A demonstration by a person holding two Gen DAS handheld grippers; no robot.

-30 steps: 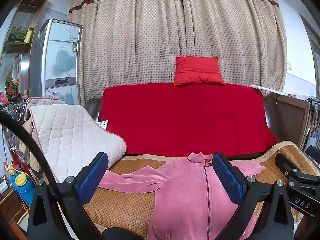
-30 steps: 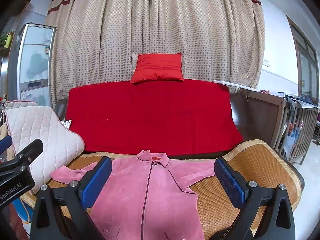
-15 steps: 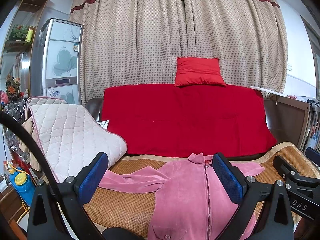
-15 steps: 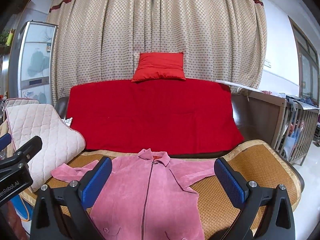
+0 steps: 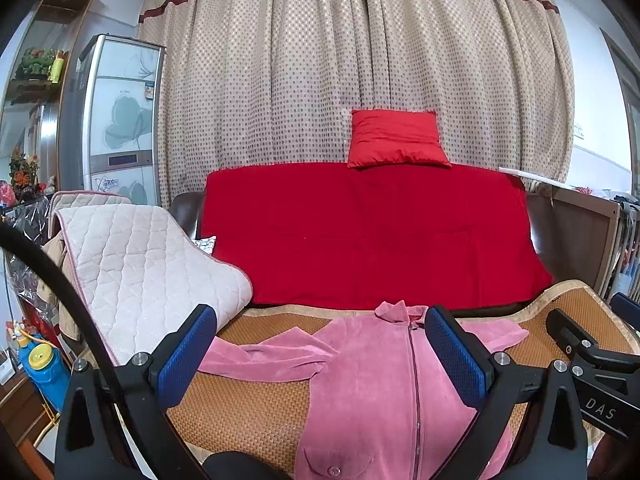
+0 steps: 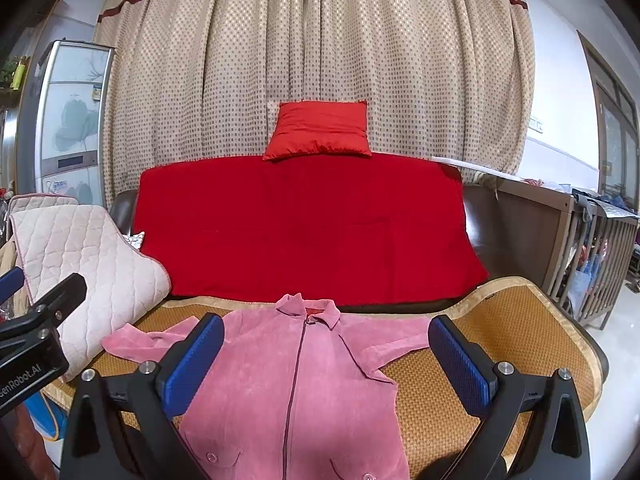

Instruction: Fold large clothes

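Note:
A pink zip-front jacket [image 5: 372, 380] lies flat and face up on the woven mat [image 5: 248, 404] of a sofa, sleeves spread to both sides. It also shows in the right wrist view [image 6: 304, 376]. My left gripper [image 5: 320, 356] is open and empty, held above the jacket's left half. My right gripper [image 6: 326, 360] is open and empty, held above the jacket's chest. The jacket's lower hem is out of view.
A red blanket [image 6: 304, 224] covers the sofa back, with a red cushion [image 6: 320, 128] on top. A quilted cream pad [image 5: 140, 268] drapes the left armrest. A wooden rail [image 6: 560, 232] stands at the right. A blue and yellow bottle [image 5: 40, 368] sits at the left.
Both views have shifted very slightly; the jacket lies as before and both grippers stay open.

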